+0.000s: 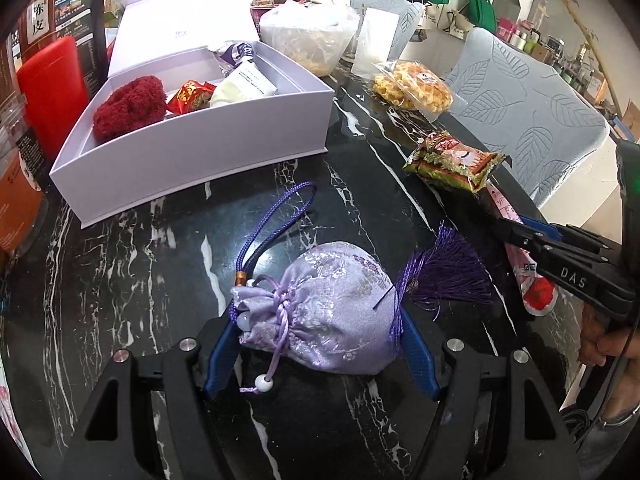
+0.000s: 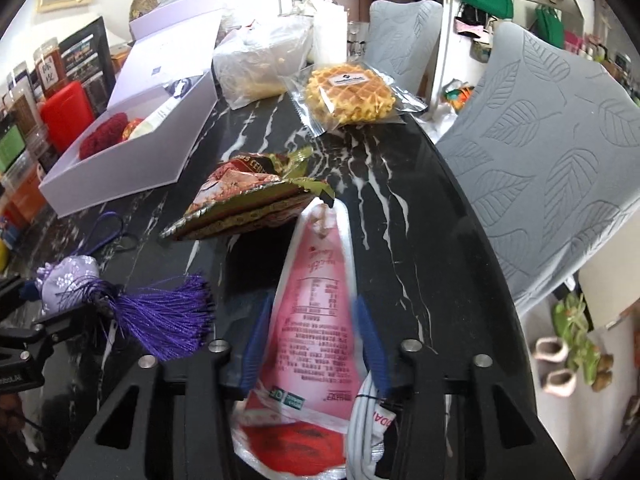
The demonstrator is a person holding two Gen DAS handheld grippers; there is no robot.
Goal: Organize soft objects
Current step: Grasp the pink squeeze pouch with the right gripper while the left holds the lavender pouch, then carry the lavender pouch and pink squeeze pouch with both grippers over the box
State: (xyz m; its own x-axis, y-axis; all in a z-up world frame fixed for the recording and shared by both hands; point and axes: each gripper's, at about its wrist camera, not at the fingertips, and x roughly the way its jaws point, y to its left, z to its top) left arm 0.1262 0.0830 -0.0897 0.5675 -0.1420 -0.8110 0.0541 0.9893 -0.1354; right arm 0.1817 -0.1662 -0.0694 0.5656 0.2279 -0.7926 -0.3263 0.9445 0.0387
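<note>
A lavender satin pouch [image 1: 332, 320] with purple cord and tassel [image 1: 448, 276] lies on the black marble table [image 1: 160, 280]. My left gripper [image 1: 320, 320] has a blue finger pressed against each side of it. In the right wrist view a pink and red packet [image 2: 312, 320] lies flat between the blue fingers [image 2: 370, 332] of my right gripper [image 2: 312, 304], which is shut on its edges. The left wrist view shows that gripper [image 1: 510, 230] low at the right, on the same packet [image 1: 536, 292]. An open lavender box [image 1: 200, 160] holds a red fluffy item [image 1: 128, 106], a red sachet and a white tube.
A green-gold snack packet [image 2: 248, 200] overlaps the pink packet's far end. Behind it lie a wrapped waffle [image 2: 348, 94] and a plastic bag of food [image 2: 260, 60]. A red container [image 1: 52, 88] and jars line the left. Grey leaf-pattern chairs [image 2: 560, 152] stand past the table's right edge.
</note>
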